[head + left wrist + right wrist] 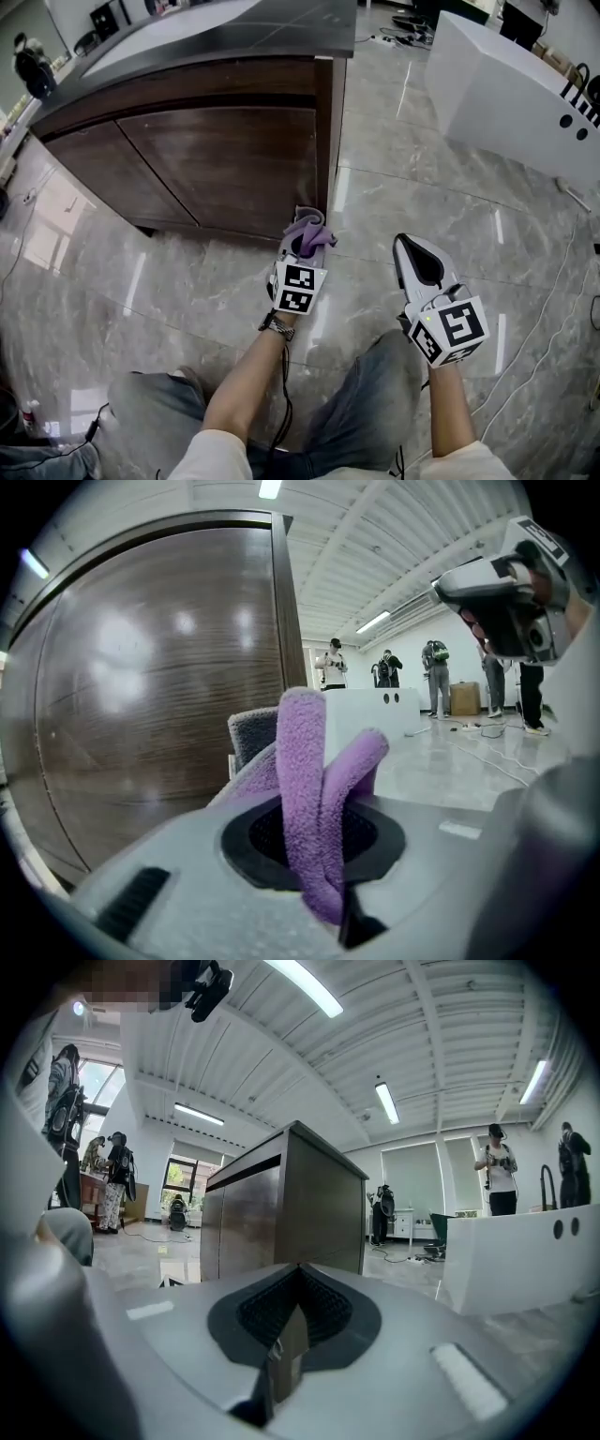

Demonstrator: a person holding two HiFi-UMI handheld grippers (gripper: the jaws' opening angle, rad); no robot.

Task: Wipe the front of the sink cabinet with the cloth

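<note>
Nearest, the right tongs (405,246) were closed on nothing. Beyond, left of them, the left tongs (306,246) pinched the purple cloth (310,227), near the lower right corner of the cabinet (225,155). Soft, light and floppy, it likely needed gripping at a thick fold, leaving slack to wipe.

Left hand-held gripper (303,246) pinching cloth (313,228), forearm (246,386) extended, right hand-held gripper (403,242) beside it, jaws together, empty.

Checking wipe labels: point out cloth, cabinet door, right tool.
cloth (302,780), left gripper view, on its upright purple fold.
cabinet door (225,159), head view, middle of the right-hand panel.
right tool (405,248), head view, at its closed tips.
</note>
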